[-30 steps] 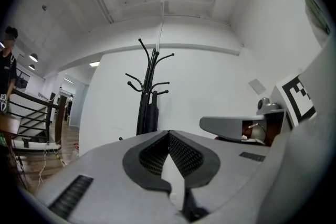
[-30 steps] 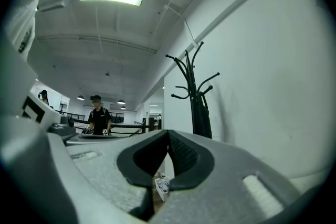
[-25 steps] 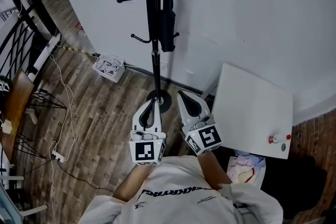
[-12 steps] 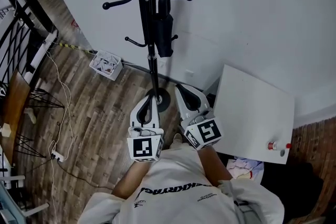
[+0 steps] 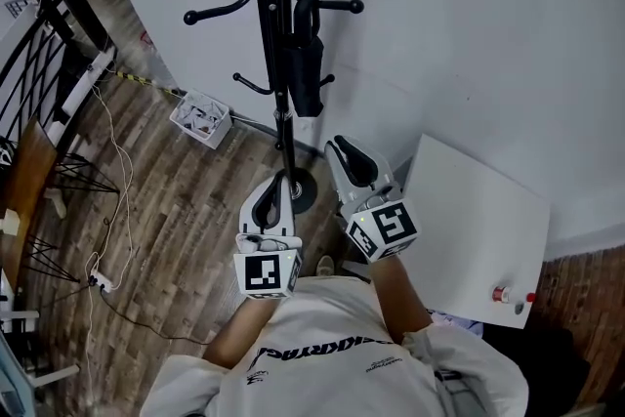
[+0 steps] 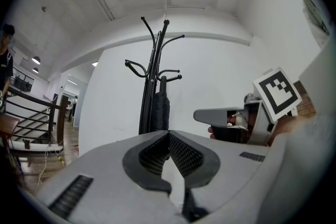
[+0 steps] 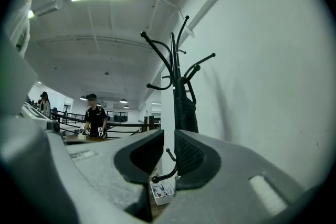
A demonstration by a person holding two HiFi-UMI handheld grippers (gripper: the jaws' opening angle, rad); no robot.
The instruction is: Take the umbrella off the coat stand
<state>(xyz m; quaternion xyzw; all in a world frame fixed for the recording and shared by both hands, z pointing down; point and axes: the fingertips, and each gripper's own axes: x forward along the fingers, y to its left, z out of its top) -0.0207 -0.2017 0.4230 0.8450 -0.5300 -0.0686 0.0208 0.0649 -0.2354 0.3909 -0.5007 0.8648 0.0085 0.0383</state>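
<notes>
The left gripper [image 5: 279, 186] has its fingers clenched tip to tip with nothing between them. The right gripper [image 5: 341, 149] has just been opening: its fingers stand a narrow slit apart, and nothing is between them.

The umbrella [image 5: 306, 63], black and folded, hangs upright against the coat stand [image 5: 282, 112], well ahead of both sets of fingertips. From the right gripper it sits straight ahead, just above the gap between the fingers. From the left gripper it is ahead of the closed tips and slightly off to the left. One of the stand's lower hooks [image 7: 167, 164] shows through the right fingers' slit, far beyond them.

The likeliest trouble is the width of that slit. It looks too narrow for the umbrella's body, so fingers arriving like this would shove it and set it swinging against the pole. How the umbrella hangs from its hook is too dark to make out, possibly by a strap. If so, a level pull would snag it and could tip the stand. The white table [image 5: 479, 210], off the right fingers' outer side, could catch the umbrella as it is pulled clear.
</notes>
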